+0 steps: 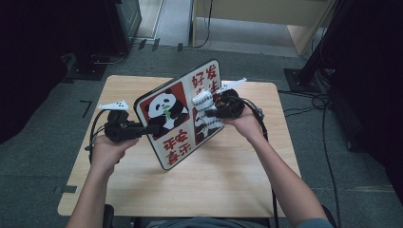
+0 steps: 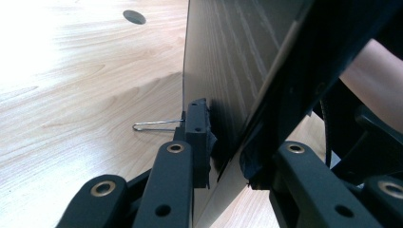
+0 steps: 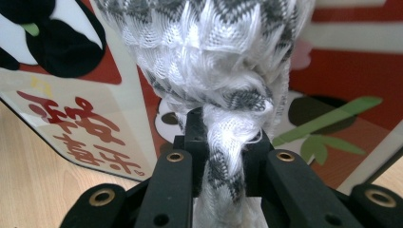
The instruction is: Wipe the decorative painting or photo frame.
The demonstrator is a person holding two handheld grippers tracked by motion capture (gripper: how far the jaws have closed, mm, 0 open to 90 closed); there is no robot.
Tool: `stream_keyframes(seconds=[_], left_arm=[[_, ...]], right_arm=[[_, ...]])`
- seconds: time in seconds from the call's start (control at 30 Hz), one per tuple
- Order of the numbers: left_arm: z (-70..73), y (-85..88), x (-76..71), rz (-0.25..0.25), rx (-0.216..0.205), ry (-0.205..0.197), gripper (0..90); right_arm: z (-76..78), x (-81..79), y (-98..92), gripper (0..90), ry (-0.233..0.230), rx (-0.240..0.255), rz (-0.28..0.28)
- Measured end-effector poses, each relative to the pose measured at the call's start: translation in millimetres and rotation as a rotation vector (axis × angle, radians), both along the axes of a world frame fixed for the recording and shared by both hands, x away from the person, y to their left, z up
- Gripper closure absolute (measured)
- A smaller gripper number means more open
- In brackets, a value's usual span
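Two grippers busy, both clamped. Left gripper (image 1: 151,128) has its jaws pinched on the 9 o'clock edge of the panda board (image 1: 166,114), holding it tilted up off the table (image 1: 228,185) — in the left gripper view the jaws sit either side of the panel (image 2: 233,61). Right gripper (image 1: 205,114) is closed on a bunched white-and-grey cloth (image 3: 223,71) and presses it against the board face at about 2 o'clock. Looks like wiping in progress — cloth covers a small patch, most of the printed face not visibly touched yet. Can't judge how clean it is.
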State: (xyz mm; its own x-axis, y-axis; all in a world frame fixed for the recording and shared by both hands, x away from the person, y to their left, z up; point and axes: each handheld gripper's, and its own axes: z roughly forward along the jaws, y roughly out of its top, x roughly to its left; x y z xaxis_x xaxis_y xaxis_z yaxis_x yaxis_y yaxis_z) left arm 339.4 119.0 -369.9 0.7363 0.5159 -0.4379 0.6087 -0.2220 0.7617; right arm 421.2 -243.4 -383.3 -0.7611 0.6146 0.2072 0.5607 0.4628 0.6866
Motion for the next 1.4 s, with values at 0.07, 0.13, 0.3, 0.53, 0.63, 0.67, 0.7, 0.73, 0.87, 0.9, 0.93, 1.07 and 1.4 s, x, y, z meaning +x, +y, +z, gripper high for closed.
stream_keyframes(seconds=[0.07, 0.13, 0.3, 0.53, 0.63, 0.67, 0.7, 0.73, 0.87, 0.9, 0.93, 1.07, 1.4], left_arm=[[0.2, -0.2, 0.0, 0.000, 0.000, 0.000, 76.1], [0.2, -0.2, 0.0, 0.000, 0.000, 0.001, 76.1], [0.2, -0.6, -0.3, 0.001, 0.000, 0.000, 76.1], [0.3, -0.9, -0.5, 0.000, -0.001, 0.000, 76.0], [0.3, -1.0, -0.6, 0.001, 0.000, 0.000, 76.0], [0.4, -1.0, -0.6, 0.000, 0.001, 0.000, 76.0], [0.4, -1.0, -0.6, 0.000, 0.001, -0.001, 76.0], [0.4, -1.0, -0.6, 0.000, 0.001, -0.001, 76.0], [0.2, -1.0, -0.7, -0.001, -0.001, -0.001, 76.0], [0.3, -1.0, -0.8, -0.001, 0.000, -0.001, 75.9], [0.4, -1.1, -0.9, 0.000, 0.002, -0.002, 75.9], [0.5, -1.5, -1.2, 0.001, 0.001, -0.001, 75.9], [1.3, -2.9, -2.1, 0.010, 0.012, -0.002, 76.0]], right_arm=[[-7.2, -0.3, -2.9, 79.0, 0.013, 0.009, -0.005], [-10.4, -0.9, -4.1, 79.0, 0.019, 0.011, -0.008], [-20.1, -2.5, -5.9, 79.0, 0.027, 0.012, -0.011], [-32.1, -4.2, -8.2, 79.0, 0.049, 0.005, -0.015], [-38.0, -5.1, -9.8, 79.0, 0.053, 0.002, -0.018], [-40.2, -5.6, -10.4, 79.0, 0.053, 0.000, -0.021], [-42.1, -6.2, -10.6, 79.0, 0.059, -0.003, -0.022], [-45.4, -6.8, -11.0, 79.0, 0.061, -0.013, -0.020], [-55.3, -8.6, -12.6, 79.0, 0.073, -0.024, -0.020], [-57.4, -8.8, -13.1, 79.0, 0.074, -0.025, -0.018], [-59.3, -9.1, -13.7, 79.0, 0.080, -0.024, -0.019], [-68.1, -10.3, -17.4, 79.1, 0.098, -0.030, -0.030], [-86.2, -16.3, -25.0, 79.1, 0.125, -0.054, -0.033]])
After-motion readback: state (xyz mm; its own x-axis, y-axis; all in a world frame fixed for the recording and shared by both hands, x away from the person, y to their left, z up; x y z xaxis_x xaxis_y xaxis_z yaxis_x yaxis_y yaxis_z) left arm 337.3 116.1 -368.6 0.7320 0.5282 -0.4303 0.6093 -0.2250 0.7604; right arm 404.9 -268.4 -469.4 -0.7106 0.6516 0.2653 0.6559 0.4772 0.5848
